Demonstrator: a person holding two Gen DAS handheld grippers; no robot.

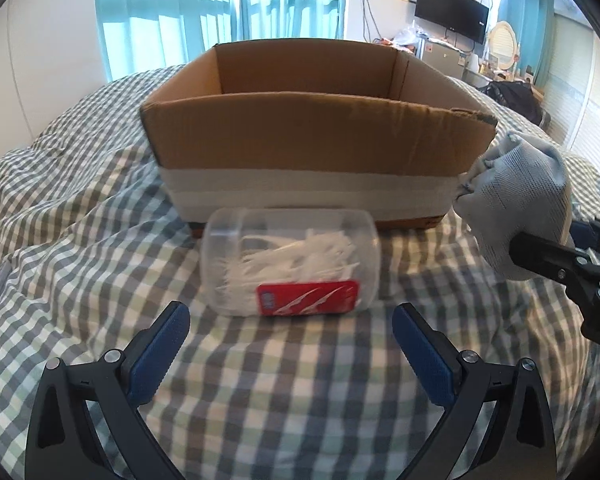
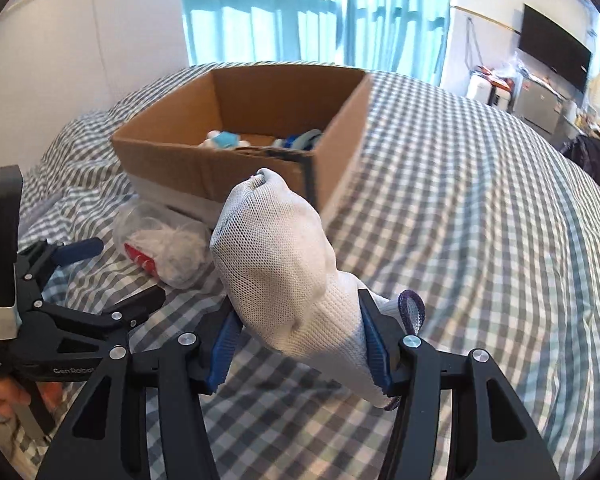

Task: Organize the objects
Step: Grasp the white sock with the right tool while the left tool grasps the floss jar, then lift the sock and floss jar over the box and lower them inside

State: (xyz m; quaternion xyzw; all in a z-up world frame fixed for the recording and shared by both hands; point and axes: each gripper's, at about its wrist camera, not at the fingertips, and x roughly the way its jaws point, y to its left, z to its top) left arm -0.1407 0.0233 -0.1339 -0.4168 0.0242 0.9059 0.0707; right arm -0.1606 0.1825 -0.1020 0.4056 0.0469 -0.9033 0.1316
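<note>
A clear plastic jar [image 1: 290,262] with white picks and a red label lies on its side on the checked bedspread, just before the cardboard box [image 1: 312,148]. My left gripper [image 1: 292,328] stands open right behind the jar, its blue pads either side of it and apart from it. My right gripper [image 2: 300,344] is shut on a white mesh bundle [image 2: 284,272] of rolled fabric, held above the bed to the right of the box corner. The bundle [image 1: 516,204] and the right gripper's black finger show at the right in the left wrist view. The jar [image 2: 168,248] and left gripper [image 2: 116,276] appear at the left in the right wrist view.
The box [image 2: 172,148] holds blue and white items [image 2: 224,140] on its floor. The checked bedspread [image 2: 480,220] stretches wide to the right. A hand [image 2: 4,396] grips the left tool's handle. Curtains, a wall screen [image 1: 452,8] and clutter stand far behind.
</note>
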